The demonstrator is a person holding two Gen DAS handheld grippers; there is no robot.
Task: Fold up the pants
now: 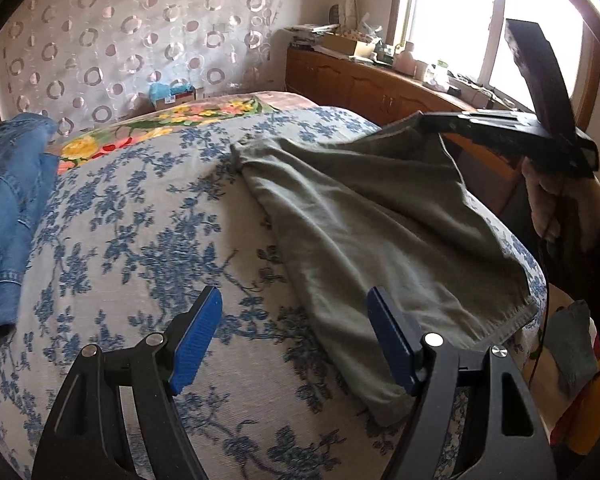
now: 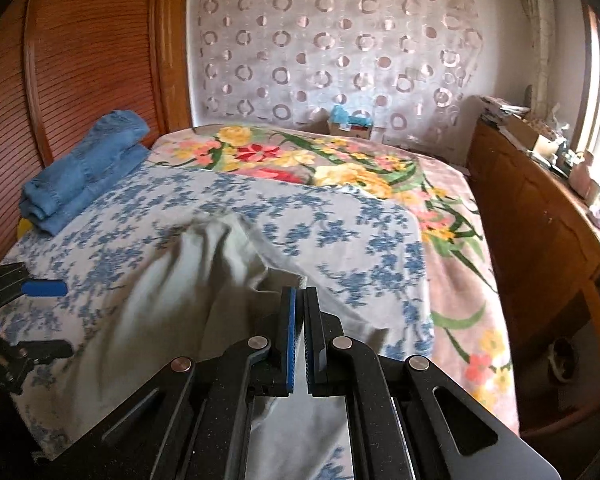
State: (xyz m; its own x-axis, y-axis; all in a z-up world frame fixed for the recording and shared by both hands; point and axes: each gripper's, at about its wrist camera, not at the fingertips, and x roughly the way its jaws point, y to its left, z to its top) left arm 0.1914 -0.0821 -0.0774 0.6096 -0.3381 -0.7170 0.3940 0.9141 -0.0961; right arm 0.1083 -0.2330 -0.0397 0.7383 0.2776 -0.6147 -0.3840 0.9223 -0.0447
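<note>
Pants point(image 1: 380, 216): grey-green, spread on blue-flowered bedspread point(image 1: 148, 240), toward its right side; one corner lifted off the bed.
Right gripper point(image 2: 300, 300): jaws pressed together, pinching raised edge of pants; cloth drapes down and left from the pads.
Right hand point(image 1: 556, 204): wrapped round gripper handle, at right edge of left wrist view.
Left gripper point(image 1: 296, 336): jaws spread wide, nothing between; hovers over bedspread, right pad just above near edge of pants.
Jeans point(image 2: 84, 164): folded, at far left of bed, well apart from pants.
Floral blanket point(image 2: 340, 168): beyond bedspread, toward curtain.
</note>
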